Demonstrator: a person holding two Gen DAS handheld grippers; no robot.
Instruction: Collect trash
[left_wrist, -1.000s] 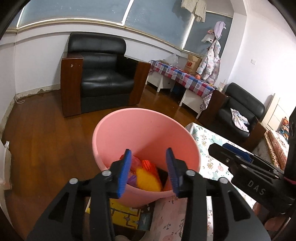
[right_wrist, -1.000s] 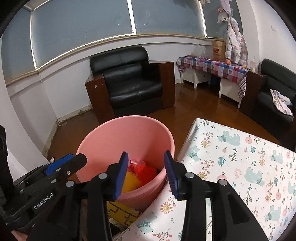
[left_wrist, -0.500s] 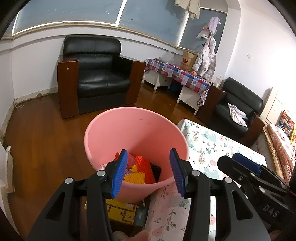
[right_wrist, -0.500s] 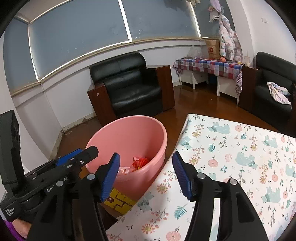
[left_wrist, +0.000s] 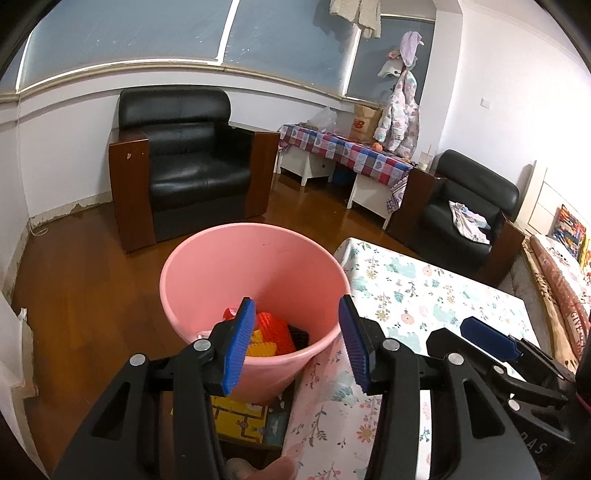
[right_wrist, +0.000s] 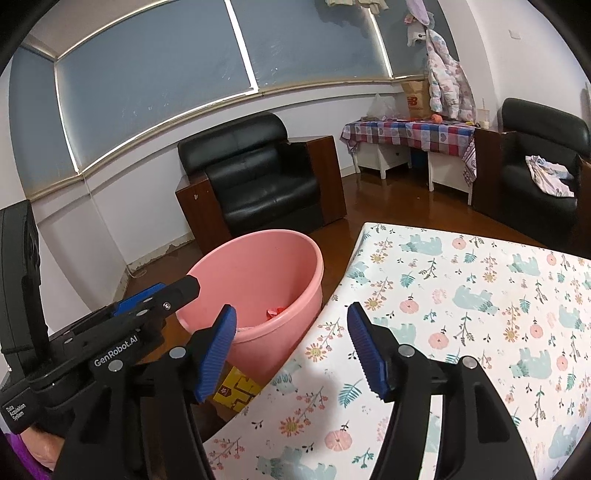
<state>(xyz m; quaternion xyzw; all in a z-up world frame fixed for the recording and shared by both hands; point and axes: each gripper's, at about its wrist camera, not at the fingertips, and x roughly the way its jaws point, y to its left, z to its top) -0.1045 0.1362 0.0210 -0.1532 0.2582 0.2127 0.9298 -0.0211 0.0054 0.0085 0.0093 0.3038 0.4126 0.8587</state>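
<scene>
A pink bucket (left_wrist: 258, 258) stands on the floor by the corner of the floral-cloth table (left_wrist: 424, 295). Red, orange and yellow wrappers (left_wrist: 271, 328) lie at its bottom. My left gripper (left_wrist: 295, 306) hovers open over the bucket's near rim, with nothing between its blue pads. In the right wrist view the bucket (right_wrist: 258, 258) sits left of centre, with a scrap of red trash (right_wrist: 275, 311) showing inside. My right gripper (right_wrist: 291, 314) hangs over the table's corner; its jaws are opening and hold nothing. The left gripper's finger (right_wrist: 159, 299) reaches in from the left.
A black armchair (left_wrist: 192, 162) stands behind the bucket and a second one (left_wrist: 469, 206) at the right. A low table with a checked cloth (left_wrist: 343, 151) lines the far wall. A yellow box (left_wrist: 240, 417) lies under the bucket's near side. Wooden floor spreads to the left.
Both grippers have drawn back from the bucket towards the table, so the bucket looks smaller and further left in the right view. The right jaws have spread much wider; the left slightly.
</scene>
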